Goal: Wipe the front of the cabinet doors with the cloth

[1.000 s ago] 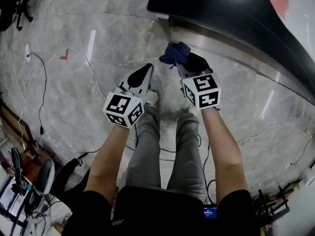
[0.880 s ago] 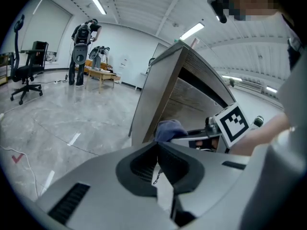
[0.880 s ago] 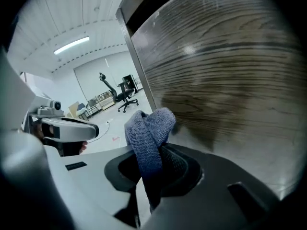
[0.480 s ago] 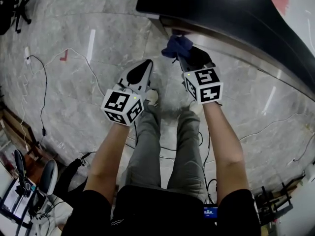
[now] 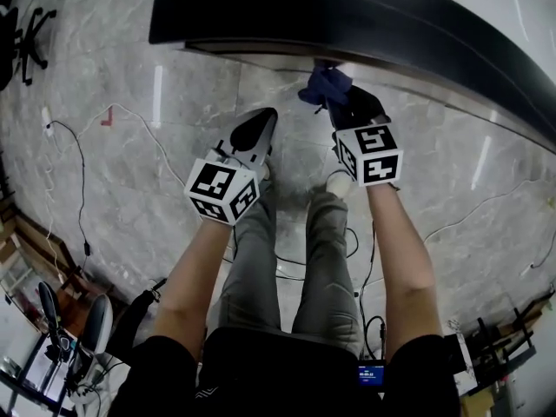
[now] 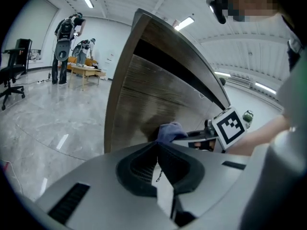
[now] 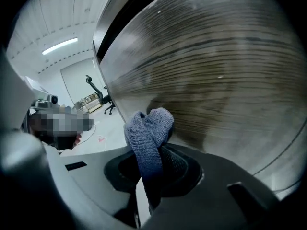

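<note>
A bunched blue cloth sticks out of my right gripper, which is shut on it. In the right gripper view the blue cloth is close against the wood-grain cabinet door; contact cannot be told. The cabinet shows as a dark slab across the top of the head view. My left gripper is shut with nothing between its jaws and hangs left of the right one, away from the door. From the left gripper view, the cloth lies in front of the cabinet door.
Grey marble floor spreads below, with cables trailing at the left. An office chair stands at the far left. The person's legs stand beneath the grippers. Stands and gear sit at the lower left.
The cabinet has come closer and now fills more of the top of the head view. My right gripper with the cloth has moved up to the door front. The left gripper kept its place.
</note>
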`<move>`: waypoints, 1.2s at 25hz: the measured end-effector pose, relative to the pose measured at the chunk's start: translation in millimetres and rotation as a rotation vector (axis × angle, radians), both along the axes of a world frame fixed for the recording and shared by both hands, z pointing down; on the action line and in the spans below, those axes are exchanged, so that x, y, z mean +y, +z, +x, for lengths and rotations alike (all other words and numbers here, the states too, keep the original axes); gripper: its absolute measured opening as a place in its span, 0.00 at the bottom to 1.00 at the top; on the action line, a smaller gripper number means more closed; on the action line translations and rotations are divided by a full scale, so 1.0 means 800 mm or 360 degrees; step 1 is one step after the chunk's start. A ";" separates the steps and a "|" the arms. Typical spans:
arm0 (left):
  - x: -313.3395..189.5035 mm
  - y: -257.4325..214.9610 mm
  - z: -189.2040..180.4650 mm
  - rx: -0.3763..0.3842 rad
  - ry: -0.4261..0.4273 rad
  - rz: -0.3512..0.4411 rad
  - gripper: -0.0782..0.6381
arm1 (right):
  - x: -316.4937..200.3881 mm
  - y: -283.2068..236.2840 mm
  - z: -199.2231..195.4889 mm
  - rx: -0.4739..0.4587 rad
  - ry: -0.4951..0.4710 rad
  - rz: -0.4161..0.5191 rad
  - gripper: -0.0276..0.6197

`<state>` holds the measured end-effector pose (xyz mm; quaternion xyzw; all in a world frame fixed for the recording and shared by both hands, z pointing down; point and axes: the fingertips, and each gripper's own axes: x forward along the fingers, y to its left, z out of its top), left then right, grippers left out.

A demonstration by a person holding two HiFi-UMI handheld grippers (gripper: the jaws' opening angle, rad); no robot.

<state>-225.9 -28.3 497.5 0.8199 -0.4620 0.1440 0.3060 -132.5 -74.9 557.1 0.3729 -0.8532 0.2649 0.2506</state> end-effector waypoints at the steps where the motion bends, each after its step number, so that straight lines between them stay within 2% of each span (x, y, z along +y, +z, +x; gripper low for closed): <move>1: -0.001 0.000 0.009 0.0002 0.0016 0.0000 0.12 | -0.001 0.000 0.010 0.0007 0.0012 0.0003 0.15; 5: -0.003 0.003 0.026 0.0010 0.0080 0.0002 0.12 | -0.004 0.005 0.029 0.0029 0.0052 0.0017 0.15; 11: -0.006 -0.009 0.107 0.0007 0.0177 0.0012 0.12 | -0.002 -0.003 0.118 0.0043 0.0156 0.0028 0.15; 20: -0.010 -0.009 0.174 0.0021 0.0254 0.0012 0.12 | 0.000 0.005 0.194 0.0069 0.0253 0.0002 0.15; 25: -0.010 -0.013 0.201 0.0029 0.0271 0.0022 0.12 | 0.003 0.004 0.217 0.0075 0.0264 -0.0007 0.15; 30: -0.003 -0.027 0.210 0.0015 0.0257 0.0046 0.12 | 0.021 -0.027 0.212 -0.0016 0.0256 0.0011 0.15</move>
